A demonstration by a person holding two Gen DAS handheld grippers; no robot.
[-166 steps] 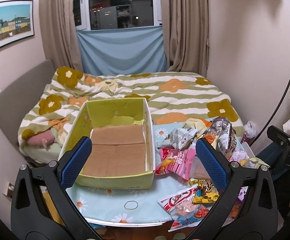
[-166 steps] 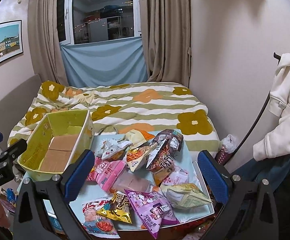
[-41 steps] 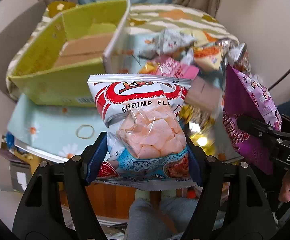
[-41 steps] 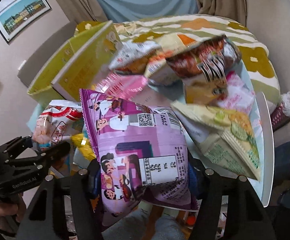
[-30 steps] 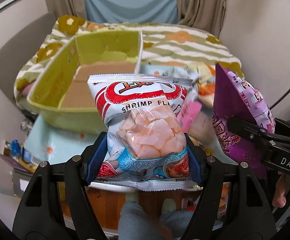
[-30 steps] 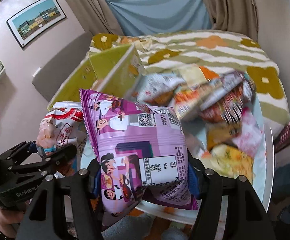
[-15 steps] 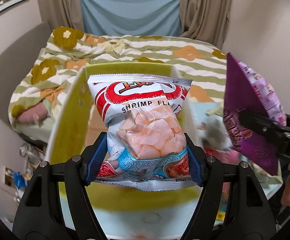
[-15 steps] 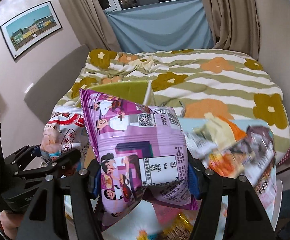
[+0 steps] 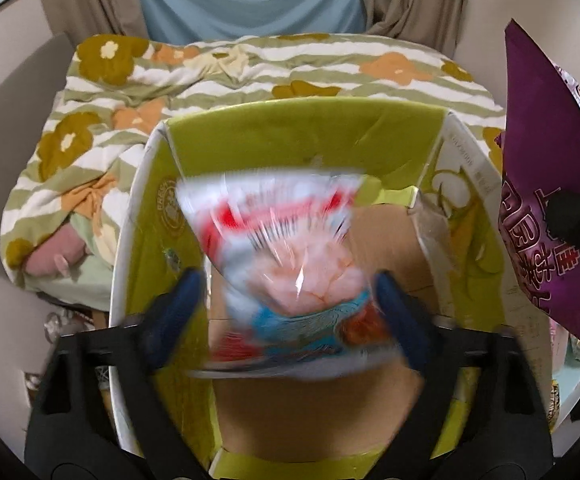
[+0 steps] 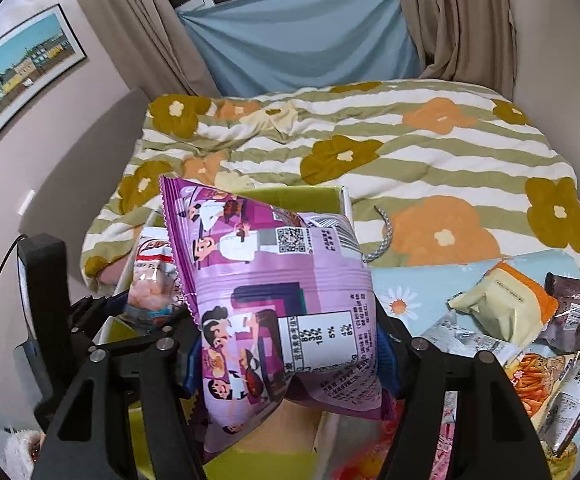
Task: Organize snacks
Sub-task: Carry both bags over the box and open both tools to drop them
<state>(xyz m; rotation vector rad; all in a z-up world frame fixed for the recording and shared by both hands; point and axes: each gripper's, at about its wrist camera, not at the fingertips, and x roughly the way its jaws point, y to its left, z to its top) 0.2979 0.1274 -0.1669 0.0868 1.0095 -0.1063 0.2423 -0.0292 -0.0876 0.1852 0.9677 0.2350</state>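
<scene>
Left view only: left hand-held gripper spread apart, blurred shrimp bag between fingers above green box. Right view only: right hand-held gripper clamps purple bag; snack pile on table, bed beyond.

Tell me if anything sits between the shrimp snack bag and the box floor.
Nothing visible does. The blurred red-and-white shrimp snack bag hangs over the bare brown cardboard floor of the yellow-green box, between the left tool's blue pads.

Bedroom behind the bench
A flowered striped quilt is covering the bed; a framed townscape picture is hanging beside tan curtains.
</scene>
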